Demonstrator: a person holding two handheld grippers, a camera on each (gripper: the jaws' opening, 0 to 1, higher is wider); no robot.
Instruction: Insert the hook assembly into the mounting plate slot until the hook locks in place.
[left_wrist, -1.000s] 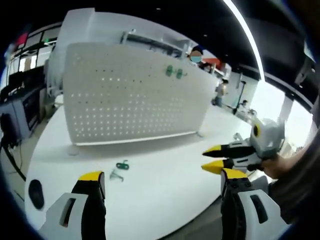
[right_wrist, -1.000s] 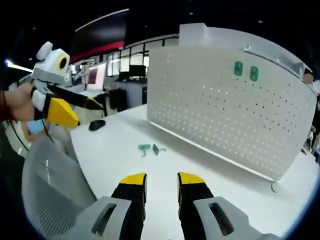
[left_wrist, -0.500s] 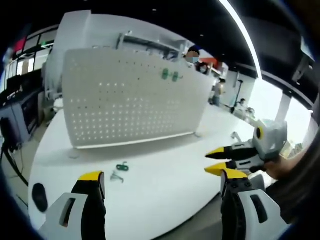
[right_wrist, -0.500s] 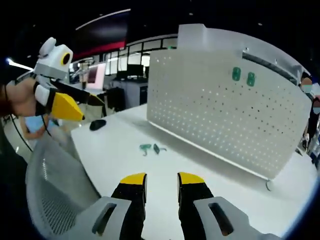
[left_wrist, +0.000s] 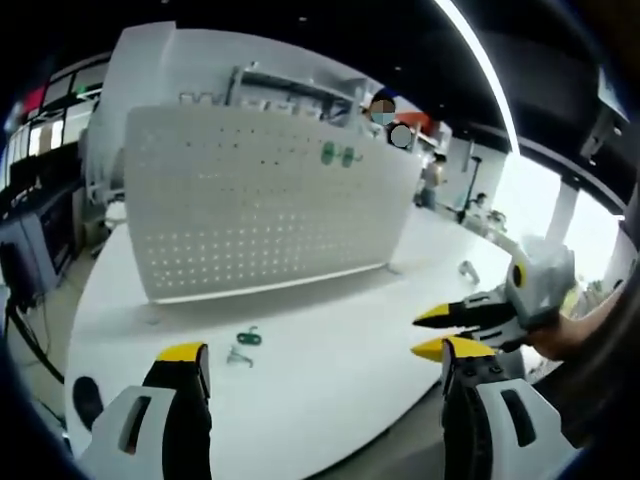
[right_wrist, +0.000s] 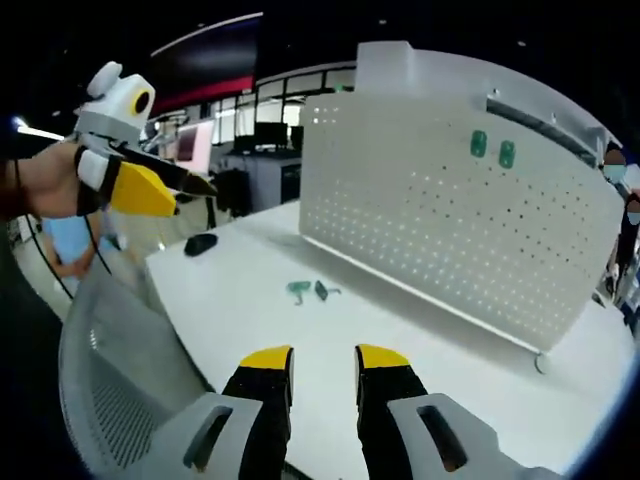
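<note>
A white pegboard mounting plate (left_wrist: 250, 215) (right_wrist: 450, 235) stands upright on the white table (left_wrist: 330, 330) (right_wrist: 240, 300). Two green hooks (left_wrist: 340, 154) (right_wrist: 492, 148) hang near its top edge. In front of it a small green hook assembly (left_wrist: 247, 338) (right_wrist: 298, 290) lies on the table beside a greyish piece (left_wrist: 236, 355) (right_wrist: 322, 291). My left gripper (left_wrist: 322, 352) (right_wrist: 192, 192) hovers wide open, well short of these parts. My right gripper (right_wrist: 324, 357) (left_wrist: 418, 335) stands open with a narrow gap, nothing between its fingers, also short of the parts.
A dark computer mouse (right_wrist: 200, 242) (left_wrist: 88, 400) sits near the table's edge. A grey mesh chair back (right_wrist: 110, 400) is close below the right gripper. People stand in the background past the pegboard's end (left_wrist: 435, 180). Desks and monitors (right_wrist: 255, 150) lie beyond.
Both views have drifted slightly with the hands. The left gripper has risen a little in the right gripper view. The parts on the table have not moved; jaws unchanged.
</note>
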